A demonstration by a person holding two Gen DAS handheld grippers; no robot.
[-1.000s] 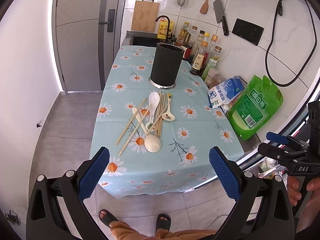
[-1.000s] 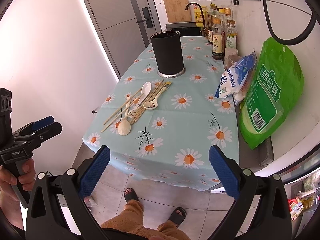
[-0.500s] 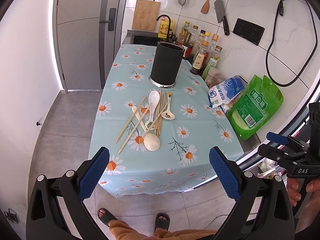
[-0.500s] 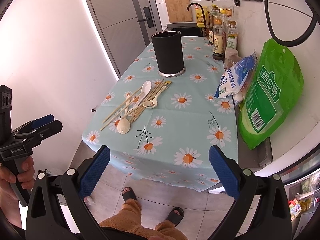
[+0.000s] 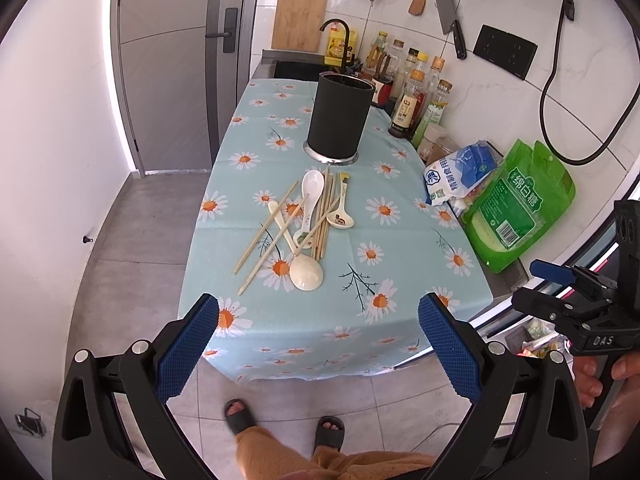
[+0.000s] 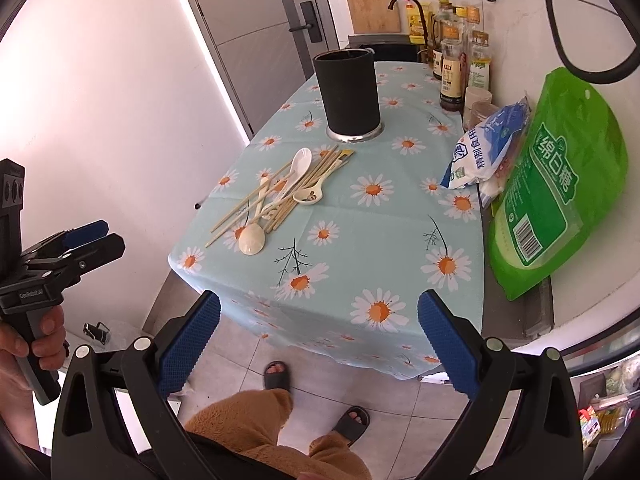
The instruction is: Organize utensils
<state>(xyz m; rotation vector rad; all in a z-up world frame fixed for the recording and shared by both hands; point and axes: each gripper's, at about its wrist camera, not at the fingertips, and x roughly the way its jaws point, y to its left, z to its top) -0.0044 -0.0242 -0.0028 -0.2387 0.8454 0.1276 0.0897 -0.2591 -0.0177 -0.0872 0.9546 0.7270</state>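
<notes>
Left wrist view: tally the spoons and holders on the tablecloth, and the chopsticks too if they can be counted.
Spoons: 3 (cream spoon, white spoon, patterned spoon)
Black holder: 1
Chopsticks: overlapping, cannot count exactly
Total counted: 4

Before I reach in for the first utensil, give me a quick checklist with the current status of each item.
1. Left gripper open and empty: ok.
2. Right gripper open and empty: ok.
3. Black holder upright on the tablecloth, mouth open: ok.
4. Room inside the holder: cannot tell, the inside is dark.
5. Utensils free to lift one at a time: not ok, chopsticks and spoons lie crossed in one pile.
6. Clear approach to the pile: ok, bags and bottles sit off to the side.
</notes>
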